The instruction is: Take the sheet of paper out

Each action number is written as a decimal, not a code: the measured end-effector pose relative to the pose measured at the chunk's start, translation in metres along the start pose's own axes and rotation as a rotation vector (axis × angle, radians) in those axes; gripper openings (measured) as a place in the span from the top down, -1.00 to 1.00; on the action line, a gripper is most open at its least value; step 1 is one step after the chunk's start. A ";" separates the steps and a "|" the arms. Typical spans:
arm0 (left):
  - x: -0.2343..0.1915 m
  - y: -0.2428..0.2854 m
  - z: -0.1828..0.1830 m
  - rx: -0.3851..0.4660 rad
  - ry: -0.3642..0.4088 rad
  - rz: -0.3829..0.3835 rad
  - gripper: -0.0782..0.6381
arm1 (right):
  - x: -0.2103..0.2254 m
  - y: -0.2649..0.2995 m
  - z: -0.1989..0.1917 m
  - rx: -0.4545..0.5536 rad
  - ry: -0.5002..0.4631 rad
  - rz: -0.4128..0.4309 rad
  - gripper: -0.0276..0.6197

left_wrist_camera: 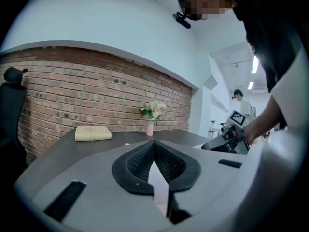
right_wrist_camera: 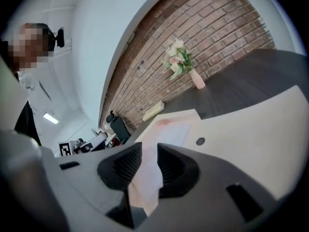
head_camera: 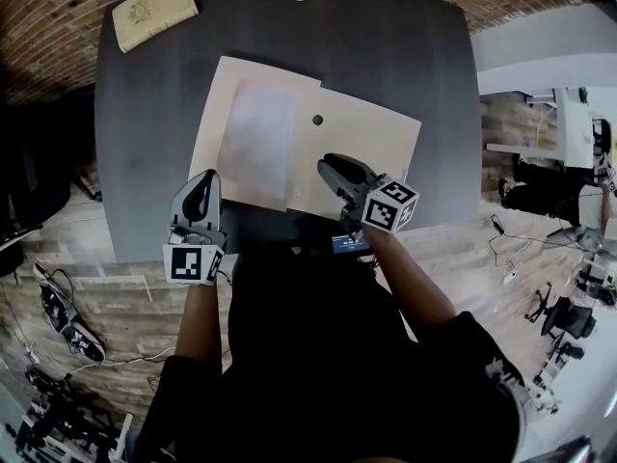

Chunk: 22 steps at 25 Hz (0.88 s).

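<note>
Tan envelope [head_camera: 366,138] w/ white sheet [head_camera: 258,135] on table [head_camera: 415,56]; right gripper [head_camera: 326,165] jaws apart.

Person at the near edge of the tabletop [head_camera: 405,56], seen from above, wearing a black short-sleeved top [head_camera: 308,355]. The left gripper [head_camera: 203,179] and right gripper [head_camera: 329,166] have grey moulded housings, rounded jaws lined with black ribbed pads [left_wrist_camera: 140,163], and narrow black slots [left_wrist_camera: 65,199] set into the shell. Each ends in a white cube printed with black square markers, the left cube [head_camera: 193,263] and the right cube [head_camera: 390,205], with a small blue part [head_camera: 349,244] under the latter.
</note>
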<state>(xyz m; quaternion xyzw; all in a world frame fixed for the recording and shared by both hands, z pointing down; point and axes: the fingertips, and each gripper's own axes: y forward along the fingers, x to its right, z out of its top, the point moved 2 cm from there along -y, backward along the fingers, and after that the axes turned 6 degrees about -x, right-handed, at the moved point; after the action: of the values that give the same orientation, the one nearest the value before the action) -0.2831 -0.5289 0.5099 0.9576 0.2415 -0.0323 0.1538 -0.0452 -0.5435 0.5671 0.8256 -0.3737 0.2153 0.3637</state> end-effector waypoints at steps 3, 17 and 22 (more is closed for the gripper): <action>-0.010 0.014 -0.003 -0.016 0.026 -0.037 0.79 | 0.009 0.028 0.003 -0.054 0.003 -0.020 0.60; -0.029 0.046 -0.012 -0.040 -0.034 -0.089 0.79 | 0.061 0.123 0.001 -0.315 -0.052 -0.153 0.21; -0.025 0.059 -0.009 -0.032 -0.014 -0.126 0.79 | 0.075 0.132 -0.008 -0.407 -0.132 -0.240 0.22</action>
<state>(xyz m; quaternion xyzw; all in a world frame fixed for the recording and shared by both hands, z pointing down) -0.2770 -0.5868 0.5386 0.9376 0.3009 -0.0449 0.1687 -0.1009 -0.6315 0.6771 0.7860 -0.3315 0.0365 0.5205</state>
